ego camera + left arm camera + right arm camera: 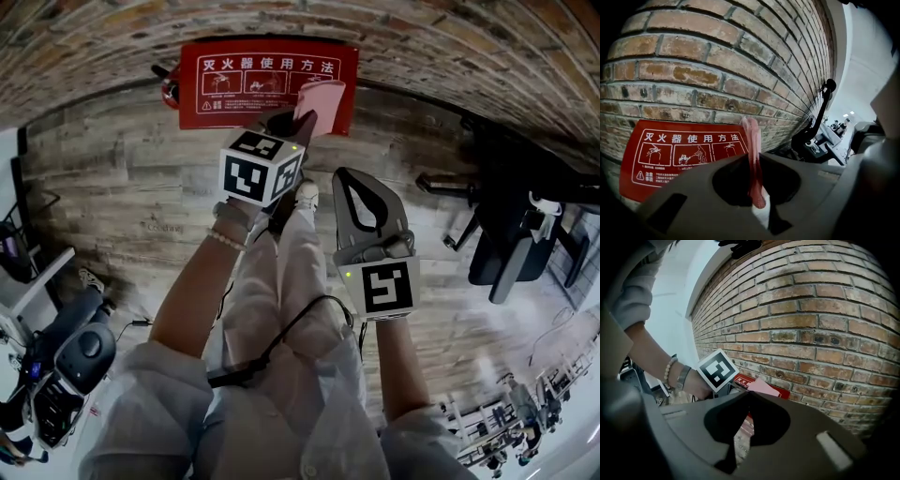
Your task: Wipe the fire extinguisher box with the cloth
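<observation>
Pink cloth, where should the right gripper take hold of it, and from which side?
Grip the free upper flap of the pink cloth, coming from its right. The left gripper pinches the lower edge, so the flap stands upright above those jaws. The right gripper is shut and would have to open first.

I see pale wood-plank floor (141,197). Red fire extinguisher box (267,84) at far edge, against brick wall (450,47). Black machine (511,234) stands near right edge, dark machine (70,361) at left edge. White shoe (307,194) planted mid-floor.

Pink cloth (321,103) stands upright before the red fire extinguisher box (234,82)
</observation>
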`<action>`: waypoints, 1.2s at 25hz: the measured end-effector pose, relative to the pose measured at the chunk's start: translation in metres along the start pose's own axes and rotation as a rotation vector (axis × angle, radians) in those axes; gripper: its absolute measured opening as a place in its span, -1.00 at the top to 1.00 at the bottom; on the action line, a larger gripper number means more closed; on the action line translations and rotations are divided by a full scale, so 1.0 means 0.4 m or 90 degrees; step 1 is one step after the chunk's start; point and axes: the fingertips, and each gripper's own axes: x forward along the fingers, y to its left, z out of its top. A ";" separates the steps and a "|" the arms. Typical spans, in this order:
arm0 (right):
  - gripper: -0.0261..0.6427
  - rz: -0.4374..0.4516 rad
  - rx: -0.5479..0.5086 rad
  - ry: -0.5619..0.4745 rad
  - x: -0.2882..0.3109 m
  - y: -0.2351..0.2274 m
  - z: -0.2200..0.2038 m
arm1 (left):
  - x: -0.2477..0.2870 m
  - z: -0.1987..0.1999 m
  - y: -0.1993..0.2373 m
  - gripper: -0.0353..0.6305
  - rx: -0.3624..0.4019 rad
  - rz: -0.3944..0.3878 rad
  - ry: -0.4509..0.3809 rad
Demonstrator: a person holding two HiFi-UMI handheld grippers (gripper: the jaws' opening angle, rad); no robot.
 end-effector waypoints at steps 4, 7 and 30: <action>0.91 -0.002 0.004 0.001 -0.006 -0.009 -0.013 | 0.038 -0.023 -0.017 0.86 -0.010 -0.007 0.017; 0.91 -0.004 0.011 0.003 -0.007 -0.014 -0.024 | 0.066 -0.041 -0.026 0.86 -0.014 -0.013 0.032; 0.91 -0.001 0.025 0.017 -0.002 -0.042 -0.069 | 0.162 -0.117 0.007 0.85 -0.022 0.049 0.109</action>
